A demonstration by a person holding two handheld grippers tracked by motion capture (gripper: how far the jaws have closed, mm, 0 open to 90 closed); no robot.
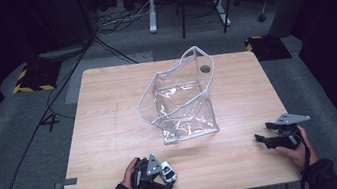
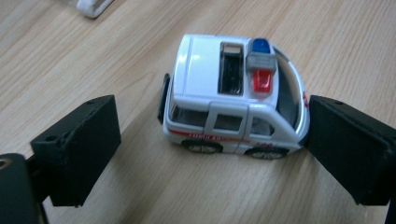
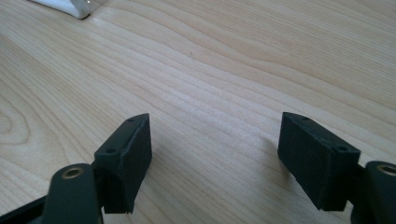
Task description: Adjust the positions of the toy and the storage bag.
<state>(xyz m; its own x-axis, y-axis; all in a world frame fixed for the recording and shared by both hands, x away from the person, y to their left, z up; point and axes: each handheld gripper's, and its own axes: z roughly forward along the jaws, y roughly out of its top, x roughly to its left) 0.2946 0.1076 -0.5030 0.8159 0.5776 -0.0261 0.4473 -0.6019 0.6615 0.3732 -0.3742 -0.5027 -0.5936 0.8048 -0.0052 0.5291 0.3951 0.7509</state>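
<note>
A white toy ambulance [image 1: 168,171] [image 2: 233,98] with a blue and red light bar stands on the wooden table [image 1: 111,128] near its front edge. My left gripper [image 1: 166,175] [image 2: 210,112] is around it lengthwise. One pad touches the ambulance's windscreen end, while the other pad stands a clear gap away from its rear, so the jaws are open. My right gripper [image 1: 261,132] [image 3: 215,135] rests open at the table's front right, with only bare wood between its jaws. A clear plastic bag [image 1: 183,102] with a white rim stands open in the middle of the table.
A white corner of the bag [image 2: 93,7] [image 3: 70,7] lies just beyond each gripper. A small dark round spot [image 1: 204,69] marks the table behind the bag. Beyond the table are chair and desk legs [image 1: 203,3], floor cables and yellow-black striped plates [image 1: 33,79].
</note>
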